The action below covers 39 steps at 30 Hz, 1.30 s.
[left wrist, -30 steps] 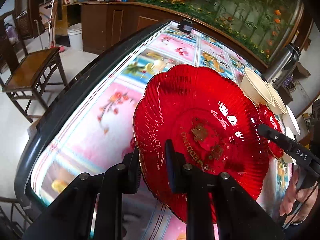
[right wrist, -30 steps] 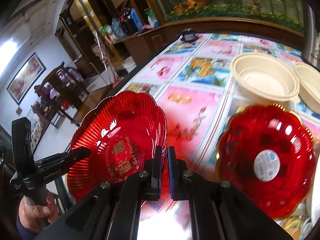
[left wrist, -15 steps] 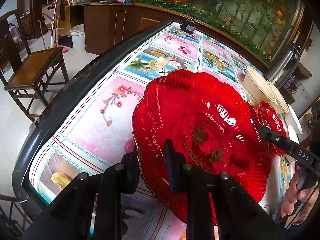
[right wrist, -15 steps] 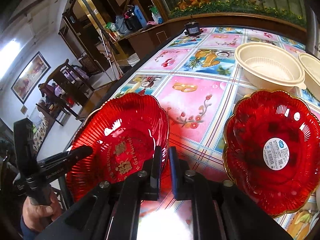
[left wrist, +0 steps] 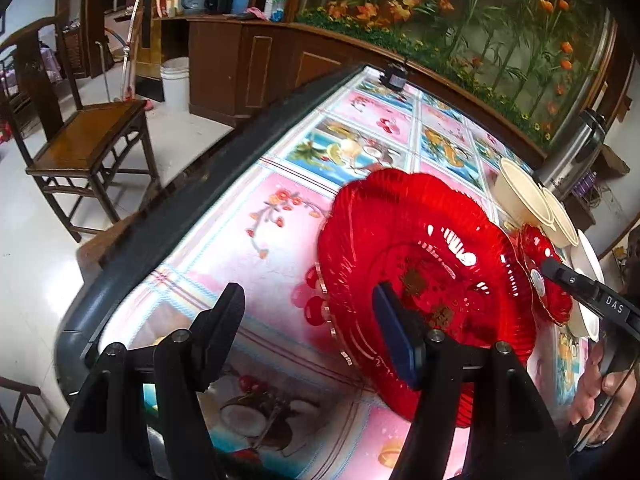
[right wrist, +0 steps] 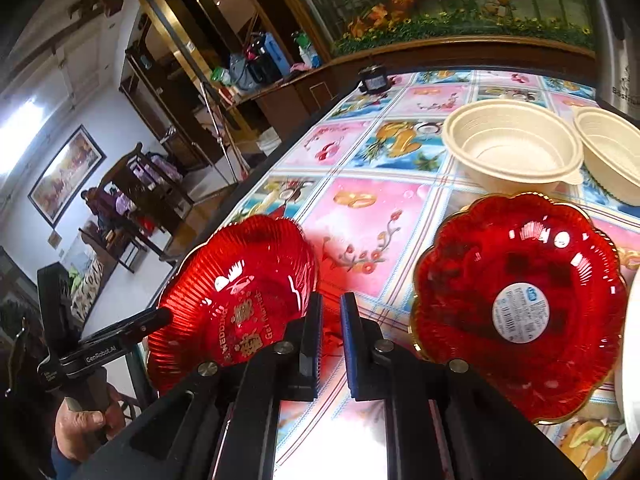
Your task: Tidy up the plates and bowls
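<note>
So we've got two grippers and one red plate (left wrist: pixel 424 264) between them, tilted up off the flowery tablecloth (left wrist: pixel 276 216); in the left wrist view the left gripper (left wrist: pixel 308 320) has its jaws opening, and they're wide apart already; the plate's near rim sits between them, but the left finger is well clear of it and the right pad is only just beside the inner face, so we'd call that grip gone.

The right gripper (right wrist: pixel 331 320) is nearly closed, a thin gap left between the pads; the plate's rim (right wrist: pixel 308 264) runs right up against its left finger; we honestly can't tell from that view whether the rim is pinched or only resting there, though with the plate tilted and the left side letting go, something on this side must be carrying it, we reckon.

The bit that matters next: a second red plate (right wrist: pixel 520 304), the one with the white sticker, lies flat on the table just to the right of the right gripper; two cream bowls (right wrist: pixel 512 144) sit beyond it. So the tilted plate is on the left of that gripper and its likely stacking spot on the right; we'd guess the right hand is the nearer one to swing it across and lay it on top.
</note>
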{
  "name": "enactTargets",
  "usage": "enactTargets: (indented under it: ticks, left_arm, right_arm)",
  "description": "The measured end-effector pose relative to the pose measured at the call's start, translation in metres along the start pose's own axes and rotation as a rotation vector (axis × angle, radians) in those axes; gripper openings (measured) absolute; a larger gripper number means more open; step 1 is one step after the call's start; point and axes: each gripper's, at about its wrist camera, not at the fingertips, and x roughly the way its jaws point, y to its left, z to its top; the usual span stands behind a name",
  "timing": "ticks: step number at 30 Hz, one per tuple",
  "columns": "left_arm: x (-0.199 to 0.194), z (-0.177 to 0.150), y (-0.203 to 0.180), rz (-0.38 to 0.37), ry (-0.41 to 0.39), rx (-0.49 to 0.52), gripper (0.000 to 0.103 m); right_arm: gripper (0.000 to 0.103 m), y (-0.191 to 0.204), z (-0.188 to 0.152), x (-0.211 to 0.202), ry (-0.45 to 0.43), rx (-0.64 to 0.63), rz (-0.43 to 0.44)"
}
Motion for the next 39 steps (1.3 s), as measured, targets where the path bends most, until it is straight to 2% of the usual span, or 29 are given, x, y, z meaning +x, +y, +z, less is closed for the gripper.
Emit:
enactTargets:
  ticks: [6,9,11,13,19,29,31,34,36,39]
  left_arm:
    - [-0.026,0.001,-0.009,0.008,-0.086,0.024,0.066]
    - [-0.040,0.001,-0.024,-0.038,-0.127,0.050,0.067]
    - [-0.045,0.002,-0.035,-0.054,-0.139,0.070,0.074]
    - [-0.048,0.001,-0.049,-0.070,-0.147,0.098,0.074]
    - [-0.044,-0.008,-0.088,-0.120,-0.118,0.170,0.074]
    - [-0.037,-0.020,-0.156,-0.184,-0.069,0.279,0.074]
    - [-0.033,-0.018,-0.172,-0.208,-0.056,0.300,0.074]
    - [-0.024,-0.012,-0.193,-0.218,-0.040,0.328,0.074]
    - [-0.015,-0.004,-0.212,-0.220,-0.028,0.349,0.074]
    - [0.000,0.008,-0.234,-0.232,0.032,0.344,0.074]
  right_arm:
    - [0.012,-0.017,0.004,-0.017,-0.050,0.036,-0.020]
    - [0.014,-0.030,0.005,-0.030,-0.084,0.063,-0.040]
    - [0.016,-0.042,0.005,-0.040,-0.107,0.089,-0.055]
    - [0.016,-0.054,0.004,-0.048,-0.124,0.116,-0.066]
    - [0.016,-0.088,-0.003,-0.070,-0.152,0.188,-0.083]
    - [0.018,-0.103,-0.009,-0.074,-0.139,0.230,-0.046]
    - [0.022,-0.107,-0.008,-0.073,-0.132,0.247,-0.037]
    - [0.023,-0.109,-0.014,-0.069,-0.103,0.276,0.018]
    - [0.026,-0.108,-0.017,-0.067,-0.091,0.273,-0.002]
    - [0.031,-0.113,-0.020,-0.065,-0.069,0.300,-0.015]
